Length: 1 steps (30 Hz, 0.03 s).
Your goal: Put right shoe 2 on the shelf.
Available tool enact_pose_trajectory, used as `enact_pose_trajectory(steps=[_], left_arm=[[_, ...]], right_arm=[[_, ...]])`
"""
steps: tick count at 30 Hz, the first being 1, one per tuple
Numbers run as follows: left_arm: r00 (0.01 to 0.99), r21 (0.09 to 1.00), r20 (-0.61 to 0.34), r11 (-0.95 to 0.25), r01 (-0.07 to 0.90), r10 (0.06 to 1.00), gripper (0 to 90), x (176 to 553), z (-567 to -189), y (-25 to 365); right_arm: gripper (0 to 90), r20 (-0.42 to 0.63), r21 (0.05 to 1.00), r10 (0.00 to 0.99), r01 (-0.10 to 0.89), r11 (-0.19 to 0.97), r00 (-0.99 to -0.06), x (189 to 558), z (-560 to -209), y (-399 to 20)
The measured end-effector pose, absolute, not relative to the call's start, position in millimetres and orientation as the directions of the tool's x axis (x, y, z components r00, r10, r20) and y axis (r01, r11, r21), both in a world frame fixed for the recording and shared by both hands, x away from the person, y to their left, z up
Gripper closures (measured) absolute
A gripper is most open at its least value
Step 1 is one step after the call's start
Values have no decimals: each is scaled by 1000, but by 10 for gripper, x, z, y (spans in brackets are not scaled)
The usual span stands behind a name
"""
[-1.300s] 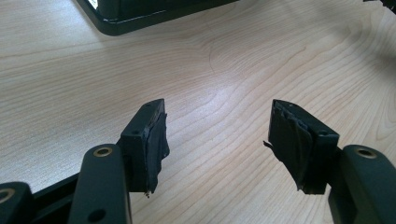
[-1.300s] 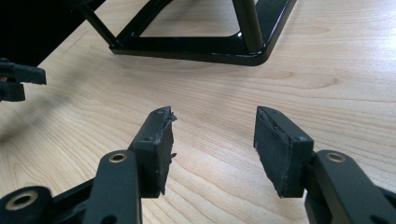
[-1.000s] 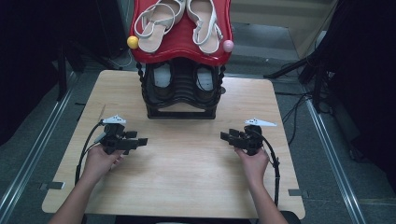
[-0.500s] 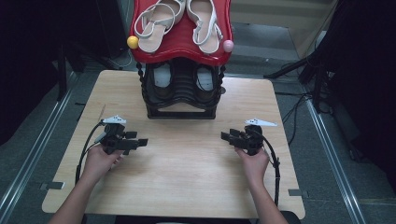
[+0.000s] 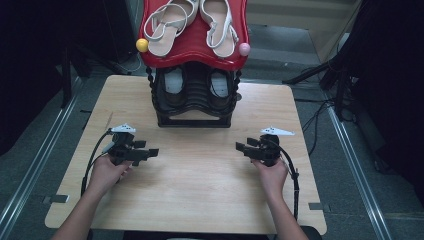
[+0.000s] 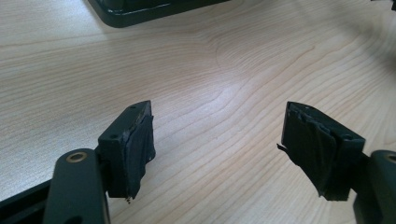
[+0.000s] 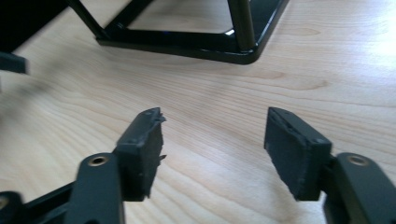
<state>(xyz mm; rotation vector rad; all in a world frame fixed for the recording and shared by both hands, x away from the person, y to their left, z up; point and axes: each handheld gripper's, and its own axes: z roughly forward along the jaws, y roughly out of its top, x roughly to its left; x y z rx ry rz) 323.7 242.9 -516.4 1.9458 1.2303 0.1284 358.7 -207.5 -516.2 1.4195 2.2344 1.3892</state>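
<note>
One black shoe rack (image 5: 194, 107) stands at the upper centre of the frame on one wooden surface (image 5: 200, 200). Two pale sandals (image 5: 192, 22) lie on the rack's single red top shelf (image 5: 192, 55), and two dark shoes (image 5: 195, 87) sit on the tier beneath. Two small balls mark the red shelf's front corners: one yellow ball (image 5: 142, 45), one pink ball (image 5: 244, 49). Two hand-held grippers appear lower in the frame, the left hand-held gripper (image 5: 150, 151) and the right hand-held gripper (image 5: 241, 148), each with two jaws set apart.
</note>
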Motion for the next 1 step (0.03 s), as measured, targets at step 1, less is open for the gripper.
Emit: enact_pose_trajectory(steps=[1], left_arm=[[521,675,-313,-200,710,794,247,3237,-5170,2419]], right_arm=[[334,305,766,787,629,132,-536,3590,-5180,-2051]])
